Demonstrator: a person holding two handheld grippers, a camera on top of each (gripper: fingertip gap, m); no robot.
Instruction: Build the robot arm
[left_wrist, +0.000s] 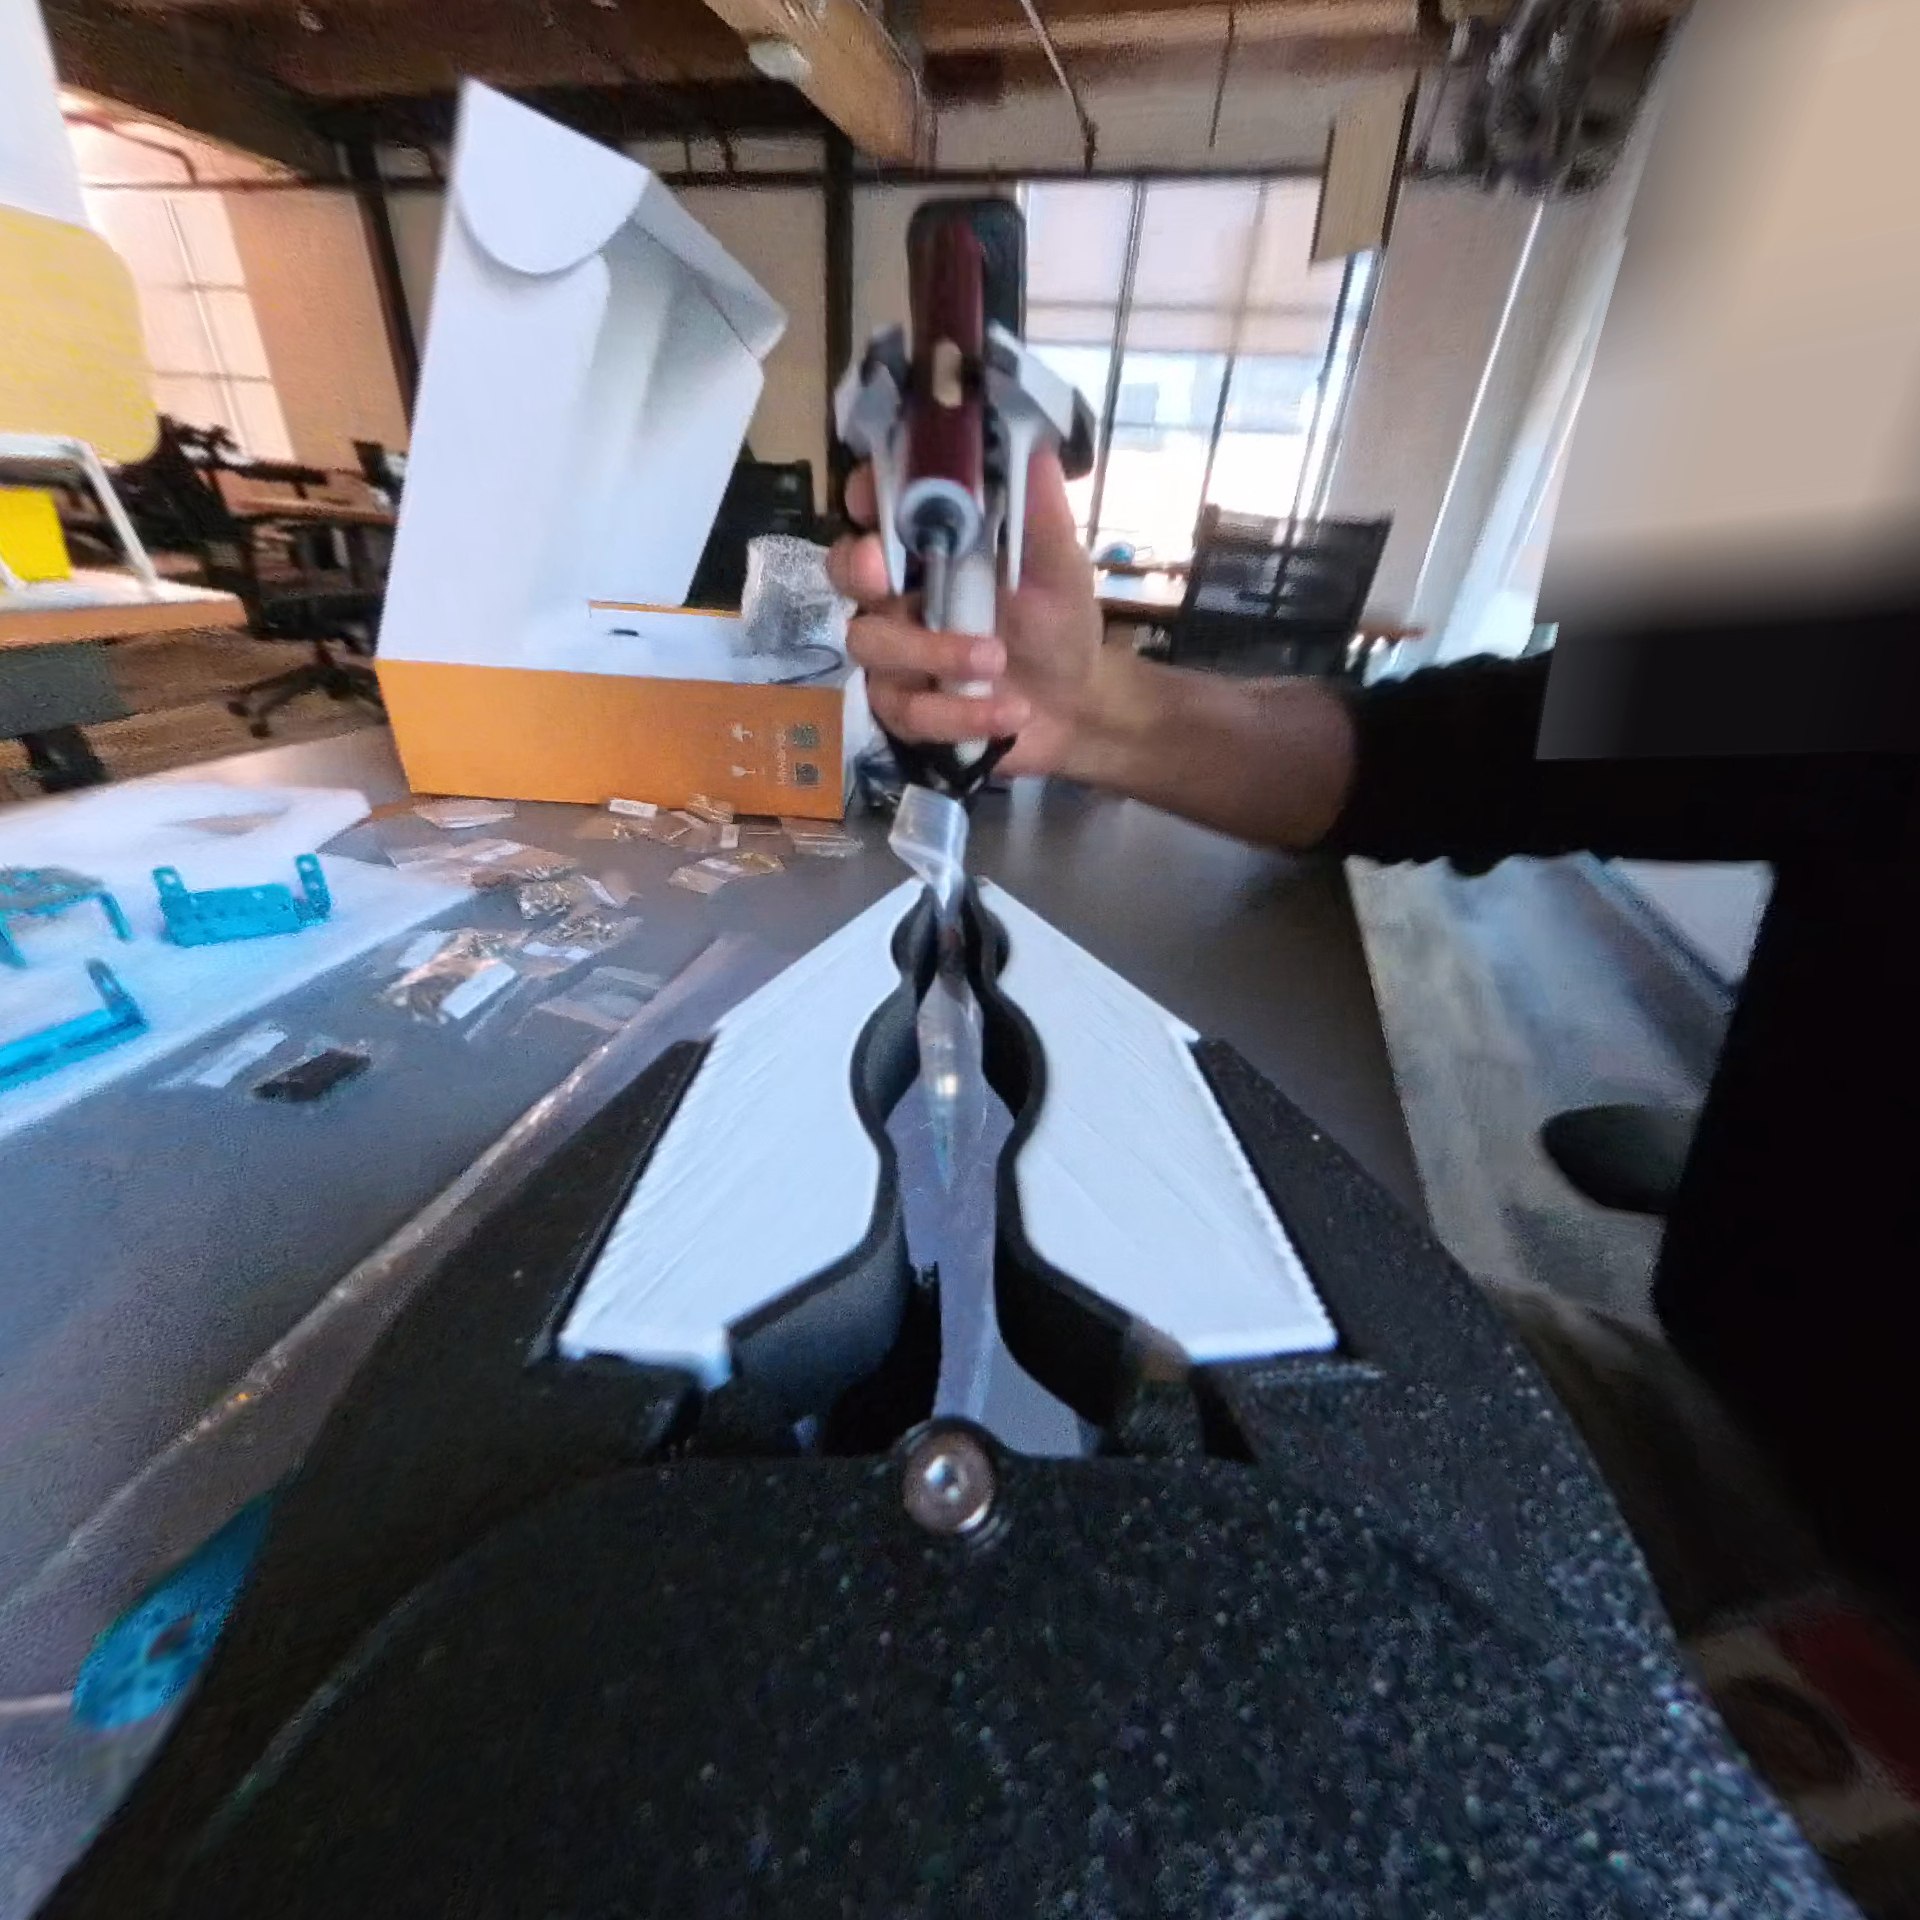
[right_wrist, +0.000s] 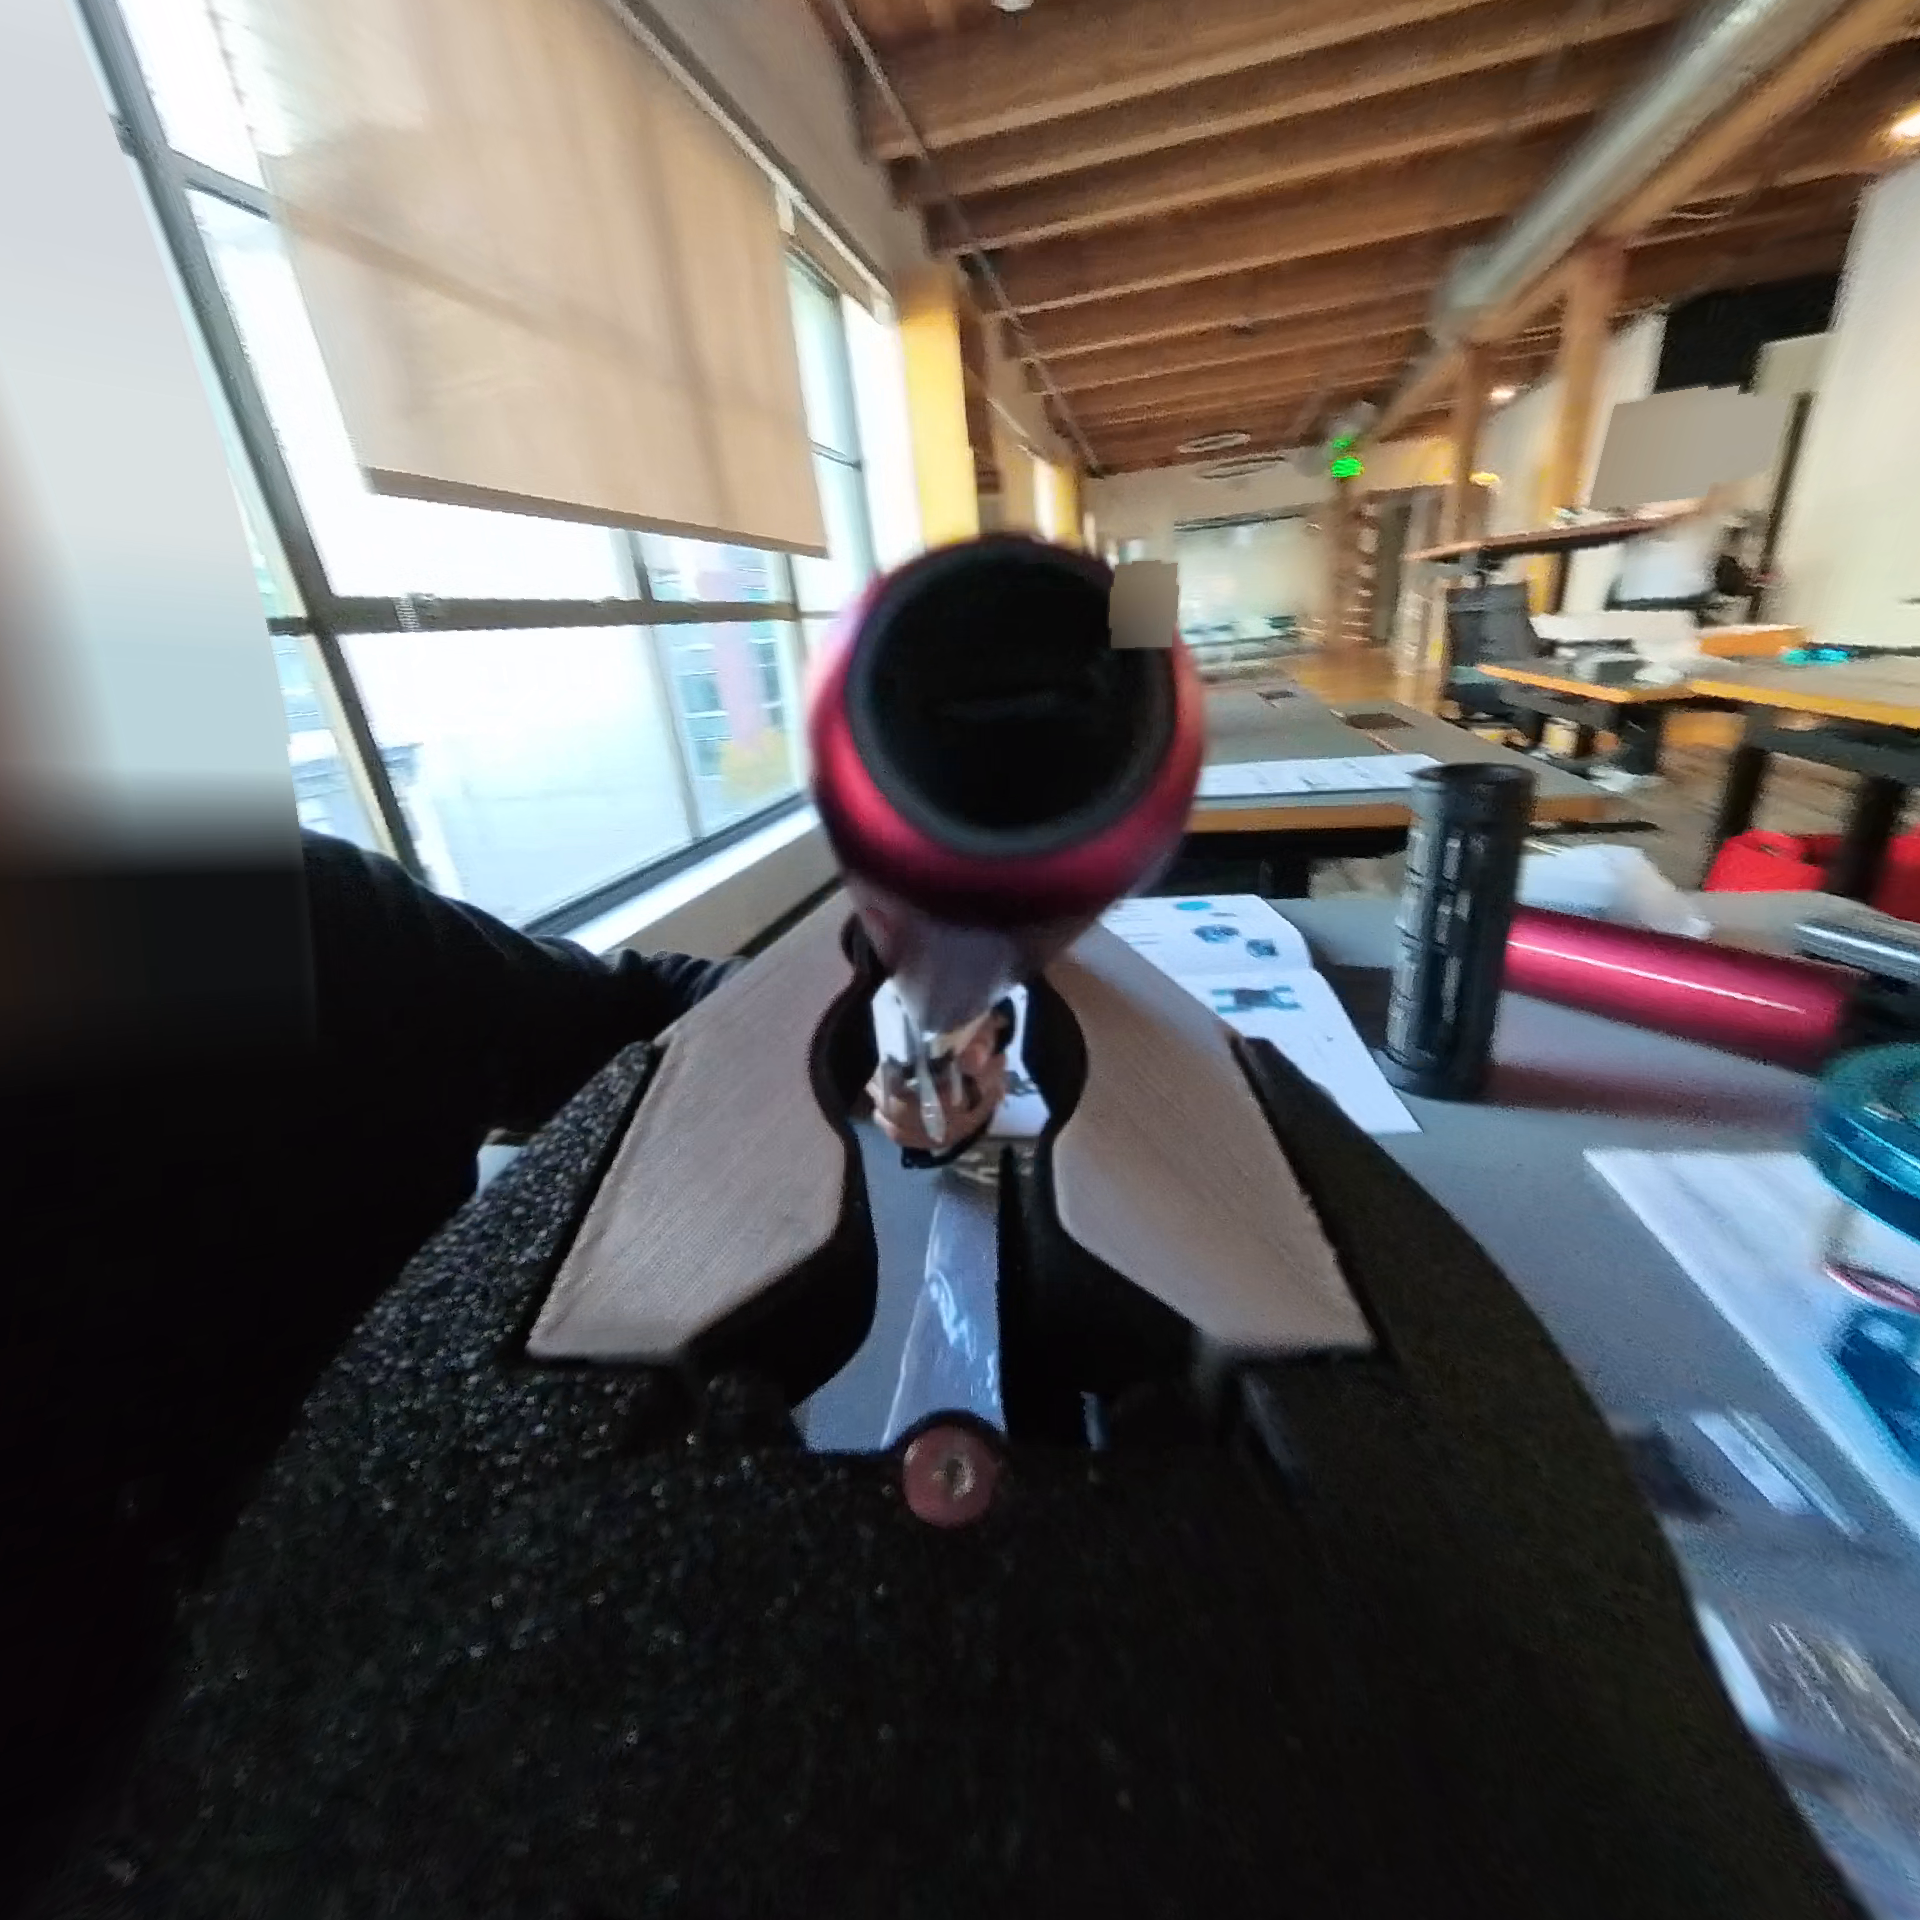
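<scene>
**A:** Where is the clear plastic bag (left_wrist: 940, 842)?

**B:** Off the surface, stretched and twisted between the two grippers, above the dark desk (left_wrist: 1143, 883) near its edge on the person's side.

**A:** And the fingers?

**B:** The left gripper (left_wrist: 948, 904) has its white fingers (left_wrist: 769, 1122) drawn together on the bag, which runs back along the slot between them. The right gripper (left_wrist: 951, 774) faces it, tilted down, its black tips pinched on the bag's other end. A hand (left_wrist: 987, 644) wraps its handle.

**A:** Does the right wrist view agree?

**B:** Partly. Clear plastic lies between the tan fingers (right_wrist: 727, 1143), but the blurred red body of the other gripper hides their tips.

**A:** What lies around?

**B:** Small hardware packets (left_wrist: 582, 883) are scattered over the middle of the desk. An open orange-and-white box (left_wrist: 613, 727) stands toward the far edge. Blue metal brackets (left_wrist: 244, 899) sit on white foam (left_wrist: 156, 821) at the left side. The right wrist view shows printed sheets (right_wrist: 1247, 966), an upright black cylinder (right_wrist: 1449, 925) and, just beside it, a red cylinder (right_wrist: 1662, 982) on its side.
</scene>
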